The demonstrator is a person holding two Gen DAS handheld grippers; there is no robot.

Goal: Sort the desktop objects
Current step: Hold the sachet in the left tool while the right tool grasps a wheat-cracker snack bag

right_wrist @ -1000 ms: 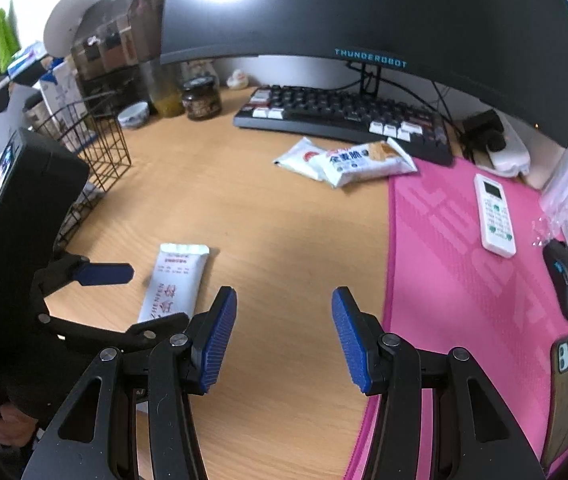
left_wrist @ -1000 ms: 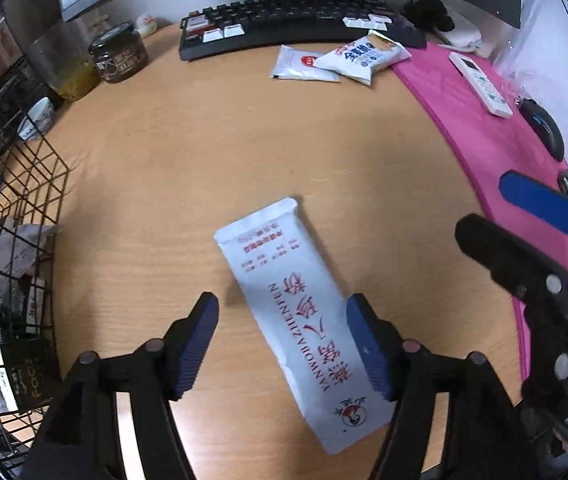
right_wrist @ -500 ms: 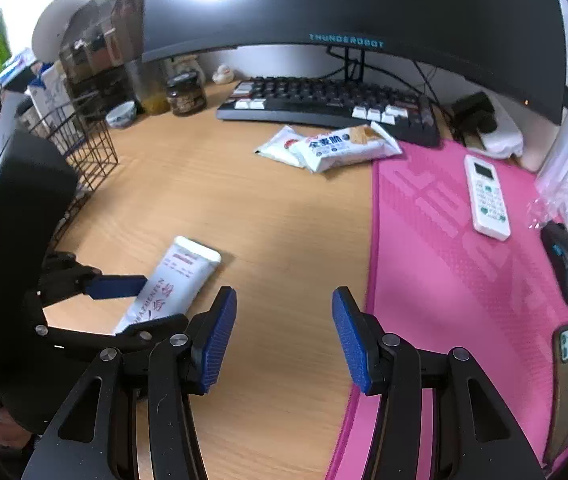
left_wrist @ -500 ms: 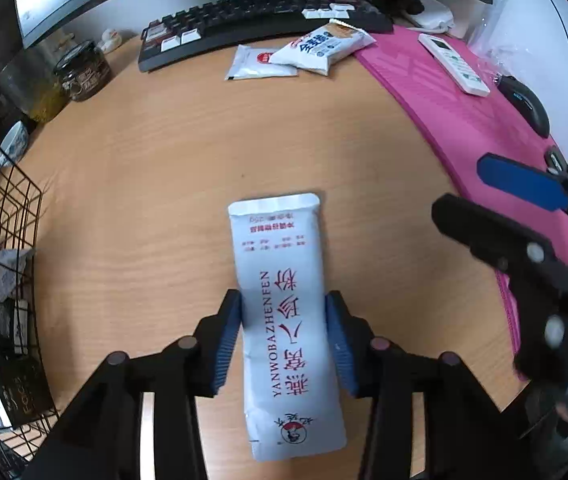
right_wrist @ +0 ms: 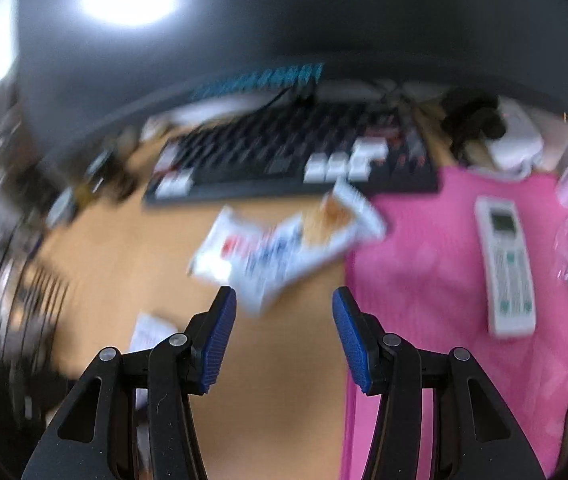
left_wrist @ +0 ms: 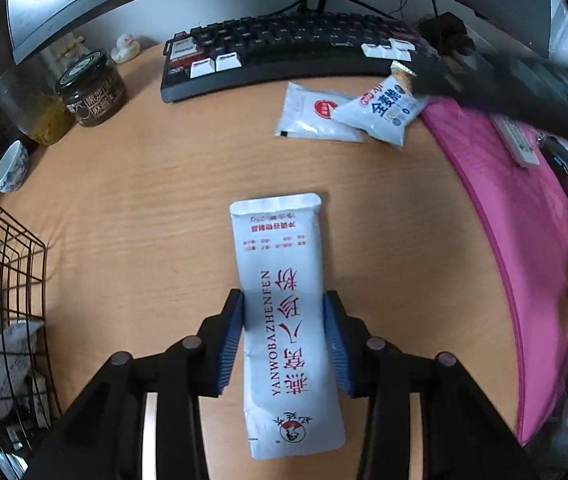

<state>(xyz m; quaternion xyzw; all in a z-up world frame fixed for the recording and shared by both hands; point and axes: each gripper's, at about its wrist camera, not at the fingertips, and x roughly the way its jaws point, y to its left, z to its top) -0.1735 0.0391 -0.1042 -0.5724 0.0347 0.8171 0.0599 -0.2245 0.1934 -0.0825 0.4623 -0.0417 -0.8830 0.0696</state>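
Left gripper [left_wrist: 284, 344]: your jaws are closing, one blue pad on each long edge of the white sachet [left_wrist: 285, 320], and both pads already meet its sides.
White sachet: it lies lengthwise between the pads, its far end pointing toward the keyboard [left_wrist: 284, 56] over the wooden table [left_wrist: 144, 200].
Right gripper [right_wrist: 284, 336]: your jaws stand apart with nothing between them; this view is blurred.
Snack packets [left_wrist: 347, 114]: two white ones overlap on the table just in front of the keyboard, at the edge of the pink mat [left_wrist: 523, 260].
Wire basket [left_wrist: 8, 280]: at the table's left edge, with packets inside.
Remote [right_wrist: 505, 272]: it lies on the pink mat.
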